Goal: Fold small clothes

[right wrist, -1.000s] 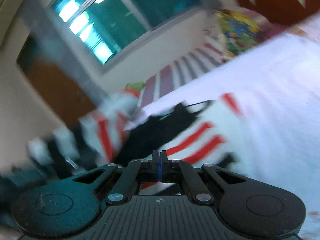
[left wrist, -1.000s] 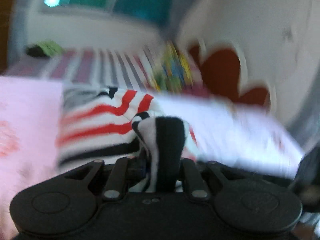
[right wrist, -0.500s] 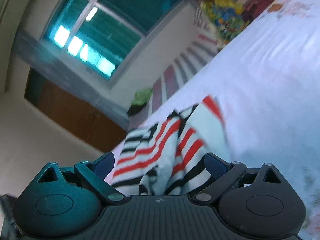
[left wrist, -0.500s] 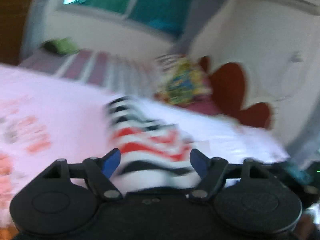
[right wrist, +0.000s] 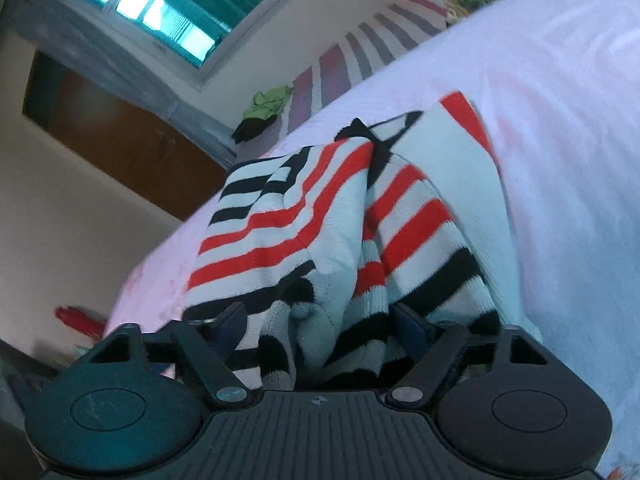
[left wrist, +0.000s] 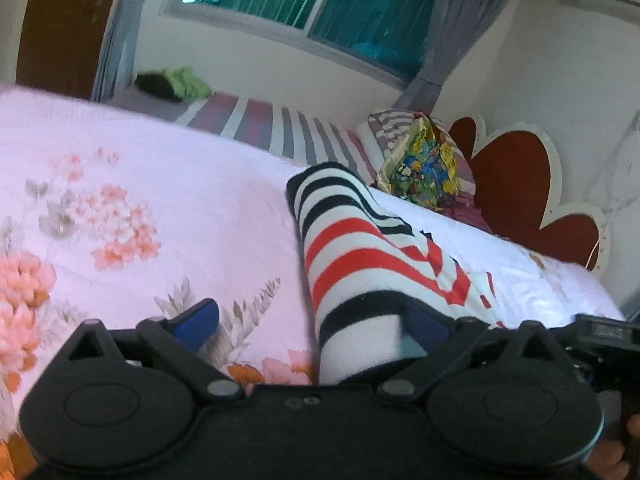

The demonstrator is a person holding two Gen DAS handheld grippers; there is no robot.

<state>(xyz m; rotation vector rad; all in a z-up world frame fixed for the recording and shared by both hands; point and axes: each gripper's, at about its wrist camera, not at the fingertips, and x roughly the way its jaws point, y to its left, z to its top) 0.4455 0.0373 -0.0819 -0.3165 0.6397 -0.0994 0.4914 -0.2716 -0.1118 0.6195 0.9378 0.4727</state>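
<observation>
A small white garment with red and black stripes point(left wrist: 352, 248) lies bunched on the pink floral bedsheet point(left wrist: 140, 216). My left gripper point(left wrist: 314, 320) is open, with the garment's near end lying between its blue-tipped fingers point(left wrist: 198, 318). In the right wrist view the same garment point(right wrist: 320, 216) lies folded in a heap. My right gripper point(right wrist: 320, 322) is open, its fingers point(right wrist: 410, 328) on either side of the cloth's near edge.
A colourful printed bag point(left wrist: 424, 168) and a striped pillow point(left wrist: 384, 132) sit at the head of the bed by a red headboard point(left wrist: 516, 184). A green and black cloth point(left wrist: 172, 86) lies far back under the window. A second striped bed point(left wrist: 256, 120) is behind.
Both grippers were shut on the striped garment and have opened and let it go. The garment now lies on the bed.
</observation>
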